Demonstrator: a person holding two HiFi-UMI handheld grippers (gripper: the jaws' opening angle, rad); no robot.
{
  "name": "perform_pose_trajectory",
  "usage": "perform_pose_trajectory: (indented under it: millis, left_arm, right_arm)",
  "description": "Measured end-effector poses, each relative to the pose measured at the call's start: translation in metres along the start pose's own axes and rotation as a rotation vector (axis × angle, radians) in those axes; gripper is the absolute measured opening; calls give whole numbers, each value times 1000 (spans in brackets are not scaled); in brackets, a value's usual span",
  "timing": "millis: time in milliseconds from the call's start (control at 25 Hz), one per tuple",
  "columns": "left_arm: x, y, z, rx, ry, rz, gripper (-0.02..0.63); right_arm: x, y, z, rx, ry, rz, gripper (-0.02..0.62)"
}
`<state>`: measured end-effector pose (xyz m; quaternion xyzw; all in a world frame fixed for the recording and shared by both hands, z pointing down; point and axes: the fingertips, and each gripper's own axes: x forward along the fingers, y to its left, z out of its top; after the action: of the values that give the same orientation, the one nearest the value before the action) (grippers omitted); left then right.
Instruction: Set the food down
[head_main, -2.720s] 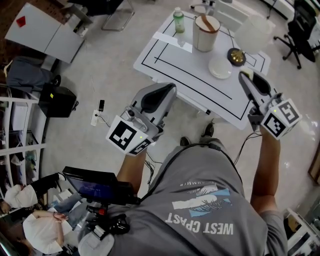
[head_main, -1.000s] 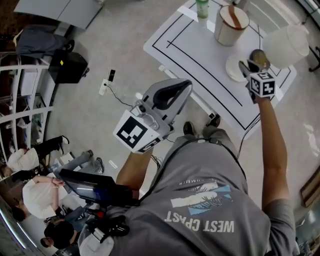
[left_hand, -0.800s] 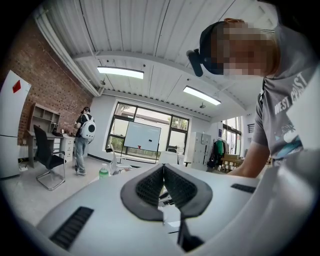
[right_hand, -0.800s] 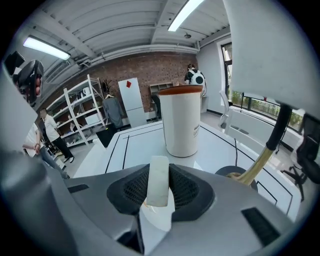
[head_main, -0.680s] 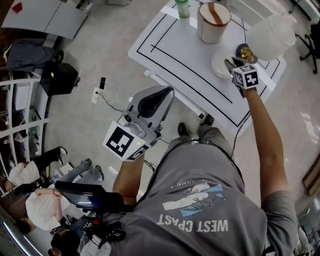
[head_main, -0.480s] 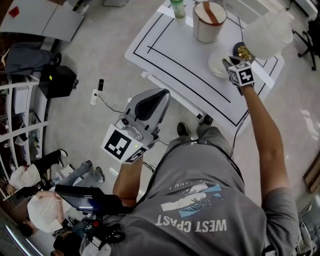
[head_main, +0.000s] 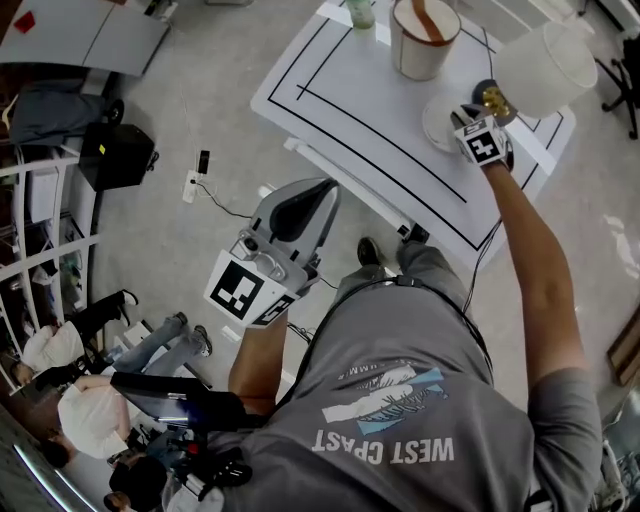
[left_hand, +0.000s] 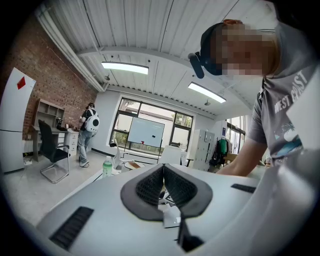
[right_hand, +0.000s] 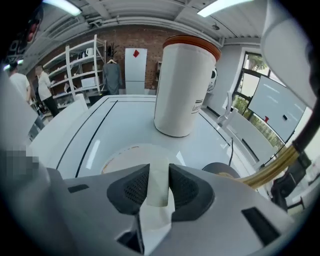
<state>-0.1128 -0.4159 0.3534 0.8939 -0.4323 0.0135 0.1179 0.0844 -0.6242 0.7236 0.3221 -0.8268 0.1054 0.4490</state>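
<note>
Right claw is pinching the pale food strip across its flat sides above the plate. I'm guessing it's soft, light and squishable. Left claw is sitting pressed together.

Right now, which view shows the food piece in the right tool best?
Right gripper view: the pale food piece is seen close up, clamped between the pads of the right tool, above the plate. Head view: the tool itself covers the piece. Left gripper view: the piece is not in frame.
</note>
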Motion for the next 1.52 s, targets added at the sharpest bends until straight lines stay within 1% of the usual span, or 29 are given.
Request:
perform_pose_trajectory:
  millis: [160, 360, 480, 680, 840, 1000, 1160, 1360, 1520]
  left_arm:
    - [1, 0, -3, -6, 1, 4, 9]
    - [-4, -1, -5, -1, 7, 18, 9]
    - [-7, -3, -6, 3, 2, 25, 9]
    - [-11, -7, -12, 1, 12, 22, 9]
    - [-13, -10, -14, 3, 17, 16, 9]
    - [-19, -12, -13, 3, 17, 13, 8]
    - [-23, -11, -12, 0, 9, 8, 8]
    - [-30, -10, -11, 6, 0, 0, 9]
    - [-38, -9, -9, 11, -7, -9, 9]
  right_arm:
    - [3, -6, -4, -145, 24, -63, 103]
    - [15, -2, -14, -376, 96, -142, 103]
    - [16, 1, -17, -506, 121, -183, 103]
    - [17, 4, -32, -631, 174, -208, 103]
    - [17, 3, -33, -785, 205, -264, 103]
    - [13, 6, -33, -873, 231, -287, 103]
    - [13, 8, -33, -938, 273, -267, 103]
    - [12, 10, -36, -961, 351, -212, 104]
    - [11, 19, -39, -945, 390, -146, 106]
